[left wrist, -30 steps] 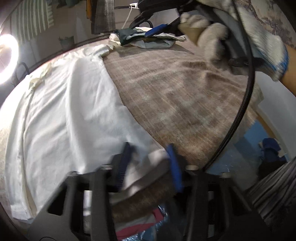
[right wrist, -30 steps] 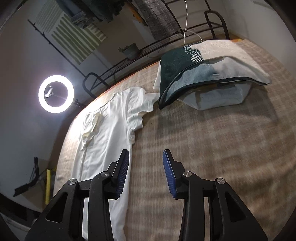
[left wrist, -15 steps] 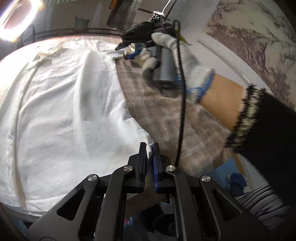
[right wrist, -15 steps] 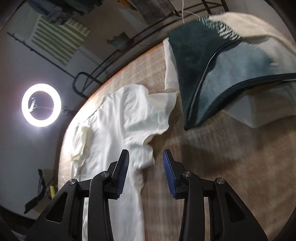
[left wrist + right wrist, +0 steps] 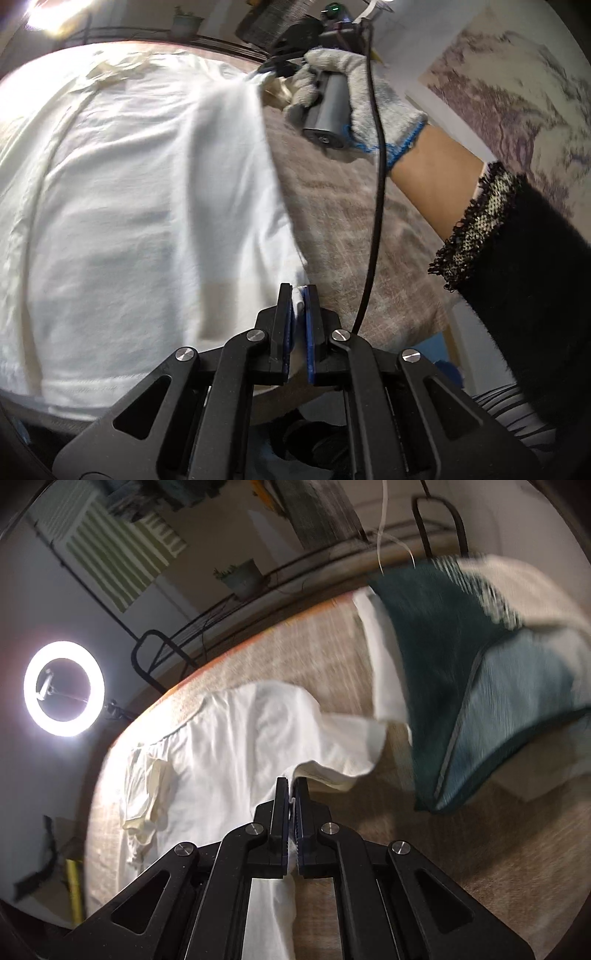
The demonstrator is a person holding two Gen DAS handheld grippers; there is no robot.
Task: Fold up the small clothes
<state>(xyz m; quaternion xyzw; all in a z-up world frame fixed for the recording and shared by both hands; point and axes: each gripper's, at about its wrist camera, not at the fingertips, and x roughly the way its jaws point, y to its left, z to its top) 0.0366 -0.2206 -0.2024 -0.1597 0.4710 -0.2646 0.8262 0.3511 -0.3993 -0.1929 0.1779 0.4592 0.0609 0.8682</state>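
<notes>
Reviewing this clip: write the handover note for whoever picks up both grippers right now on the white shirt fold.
Left gripper: shut on the white shirt at its bottom corner.
Right gripper: jaws just closed on the same shirt's side edge, below the sleeve.
Shirt lies spread flat on the beige bedcover; a teal and cream pile sits beyond it.
Done: both grips taken along one side.
Left: no fold shows yet; probably carry that side over the body, then finish folding.
</notes>
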